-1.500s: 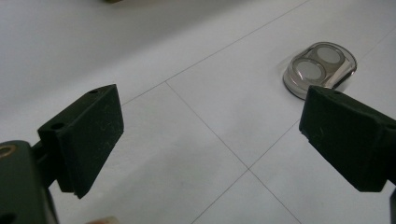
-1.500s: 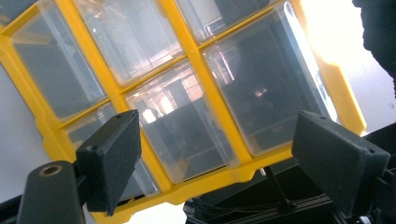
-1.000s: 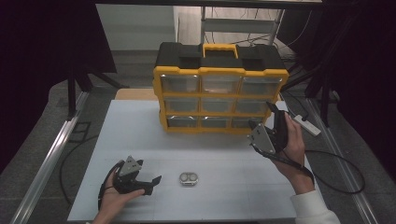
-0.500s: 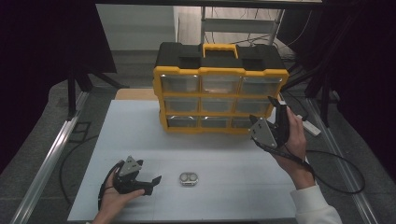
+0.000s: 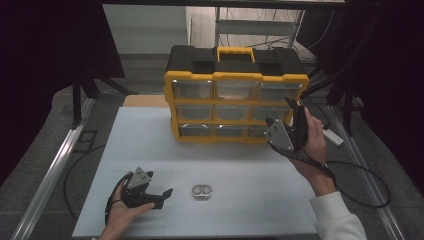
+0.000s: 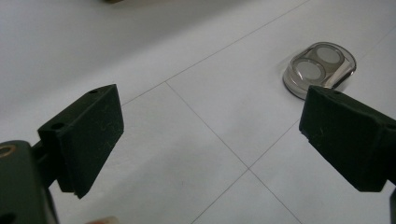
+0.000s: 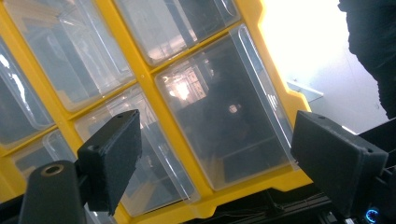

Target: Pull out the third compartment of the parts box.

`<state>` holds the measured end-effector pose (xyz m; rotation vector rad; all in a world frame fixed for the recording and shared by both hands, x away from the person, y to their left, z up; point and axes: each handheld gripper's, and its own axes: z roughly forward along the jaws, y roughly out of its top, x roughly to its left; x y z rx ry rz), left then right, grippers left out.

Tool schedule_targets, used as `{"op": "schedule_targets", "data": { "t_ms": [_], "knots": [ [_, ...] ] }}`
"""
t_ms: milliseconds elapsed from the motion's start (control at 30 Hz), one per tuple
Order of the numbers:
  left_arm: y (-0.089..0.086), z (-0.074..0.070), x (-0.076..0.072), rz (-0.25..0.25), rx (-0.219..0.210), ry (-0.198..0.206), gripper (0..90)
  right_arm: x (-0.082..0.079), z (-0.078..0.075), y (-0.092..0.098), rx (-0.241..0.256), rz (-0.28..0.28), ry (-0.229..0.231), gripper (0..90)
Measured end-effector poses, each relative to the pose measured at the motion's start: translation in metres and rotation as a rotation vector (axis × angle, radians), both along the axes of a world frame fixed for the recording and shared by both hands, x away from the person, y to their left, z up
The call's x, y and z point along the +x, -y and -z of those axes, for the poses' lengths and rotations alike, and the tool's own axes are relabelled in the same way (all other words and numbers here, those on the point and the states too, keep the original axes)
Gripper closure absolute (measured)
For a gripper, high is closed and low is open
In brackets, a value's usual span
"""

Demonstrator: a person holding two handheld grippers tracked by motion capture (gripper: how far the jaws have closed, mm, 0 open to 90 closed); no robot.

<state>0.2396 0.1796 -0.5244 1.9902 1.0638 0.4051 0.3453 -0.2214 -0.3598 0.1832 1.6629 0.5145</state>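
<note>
**Right gripper up at the drawer cabinet, left gripper idle low on the bench**

Your right gripper (image 5: 294,116) is raised off the bench (image 5: 240,160) and held at the right end of the yellow drawer cabinet (image 5: 235,107), level with its lower two rows. Its fingers (image 7: 112,154) stand wide apart and hold nothing. In the right gripper view the clear drawer (image 7: 224,121) sits between the two fingers, tilted in frame because your hand is turned; the yellow frame bars run around it and more clear drawers lie to the left. You can't tell from the pictures whether a fingertip touches the drawer front; it looks close but apart.

The cabinet stands at the far middle of the bench, three rows by three columns of clear drawers, all shut as far as the high view shows, with a black top and a yellow handle (image 5: 235,51).

Your left gripper (image 5: 152,192) rests low at the near left of the bench, cupped in your left hand (image 5: 120,212). Its fingers (image 6: 84,140) are also spread wide, empty. The small clear case (image 5: 202,191) with two round discs inside lies flat on the bench just to the right of that gripper, apart from it. In the left gripper view the case (image 6: 320,70) shows beyond the right finger, not between the two.
</note>
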Motion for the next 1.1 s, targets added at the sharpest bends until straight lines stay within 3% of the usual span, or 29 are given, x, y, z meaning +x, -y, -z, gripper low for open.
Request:
{"op": "schedule_targets", "data": {
  "t_ms": [1100],
  "knots": [
    [0.000, 0.000, 0.000, -0.003, 0.001, -0.002, 6.9, 0.023, -0.011, 0.001, 0.002, 0.025, 0.009, 16.4]
  ]
}}
